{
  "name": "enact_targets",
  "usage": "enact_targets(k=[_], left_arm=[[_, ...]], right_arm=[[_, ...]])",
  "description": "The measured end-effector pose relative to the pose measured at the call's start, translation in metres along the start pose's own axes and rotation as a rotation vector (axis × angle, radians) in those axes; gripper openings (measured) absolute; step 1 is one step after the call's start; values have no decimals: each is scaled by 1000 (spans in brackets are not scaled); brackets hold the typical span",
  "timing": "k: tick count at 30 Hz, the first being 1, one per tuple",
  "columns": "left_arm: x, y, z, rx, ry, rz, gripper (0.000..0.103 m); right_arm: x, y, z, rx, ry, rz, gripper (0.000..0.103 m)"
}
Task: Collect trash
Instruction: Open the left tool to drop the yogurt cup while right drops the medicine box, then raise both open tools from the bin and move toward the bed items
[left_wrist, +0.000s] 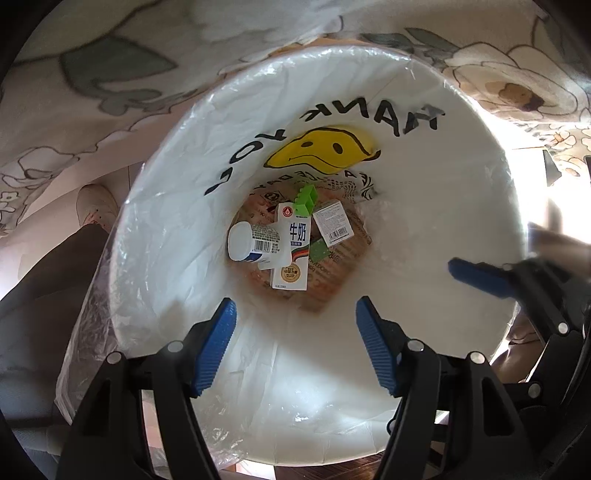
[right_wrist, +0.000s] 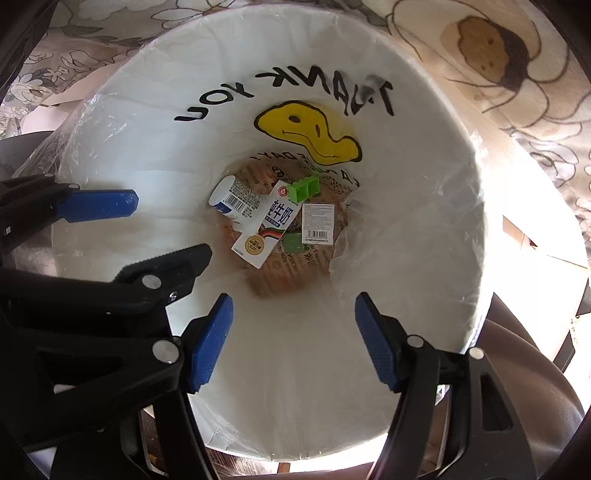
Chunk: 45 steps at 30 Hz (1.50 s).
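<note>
Floral cloth (left_wrist: 110, 74) drapes behind and around the bin, pale flowers with grey-green leaves; strong window glare at the right edge of the left wrist view. A shoe (left_wrist: 98, 210) and a dark trouser leg show left of the bin.

White bin (left_wrist: 461, 177) lined with a plastic bag (right_wrist: 406, 206) printed with a yellow smiley and mirrored "THANK YOU". Trash sits at the bottom: milk carton (left_wrist: 291, 254) on top in the middle, white bottle (left_wrist: 247, 242) touching its left side, green block (left_wrist: 306, 199) at its far end, small white barcoded box (left_wrist: 334, 221) just right, all on a brown printed paper bag (right_wrist: 291, 273).

Left gripper (left_wrist: 295, 343) over the bin mouth, jaws spread, nothing between them. Right gripper (right_wrist: 293, 343) likewise: jaws spread, empty, beside the left one.
</note>
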<state>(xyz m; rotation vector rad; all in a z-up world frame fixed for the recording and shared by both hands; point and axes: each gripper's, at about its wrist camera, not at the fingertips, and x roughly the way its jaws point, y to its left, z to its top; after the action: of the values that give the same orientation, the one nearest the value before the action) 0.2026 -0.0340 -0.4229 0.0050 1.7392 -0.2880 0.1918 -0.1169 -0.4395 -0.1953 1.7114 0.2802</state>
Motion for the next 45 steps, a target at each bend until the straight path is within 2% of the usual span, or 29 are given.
enact_targets(k=[14, 19, 23, 26, 32, 45], left_arm=[[-22, -2, -16, 22, -45, 37, 70], [-47, -5, -26, 61, -93, 12, 70], [-78, -10, -41, 115, -182, 53, 70], [-109, -13, -58, 144, -294, 82, 70], [-180, -19, -89, 163, -553, 191, 72], [-324, -26, -108, 107, -865, 205, 78]], right_arm=[[-22, 6, -11, -40, -37, -15, 69], [-47, 12, -21, -80, -75, 1, 69], [-80, 9, -33, -87, -145, 13, 69], [-108, 3, -46, -84, -208, 23, 69], [-165, -8, -74, -65, -344, 22, 69], [-314, -26, -104, -37, -633, 30, 69]])
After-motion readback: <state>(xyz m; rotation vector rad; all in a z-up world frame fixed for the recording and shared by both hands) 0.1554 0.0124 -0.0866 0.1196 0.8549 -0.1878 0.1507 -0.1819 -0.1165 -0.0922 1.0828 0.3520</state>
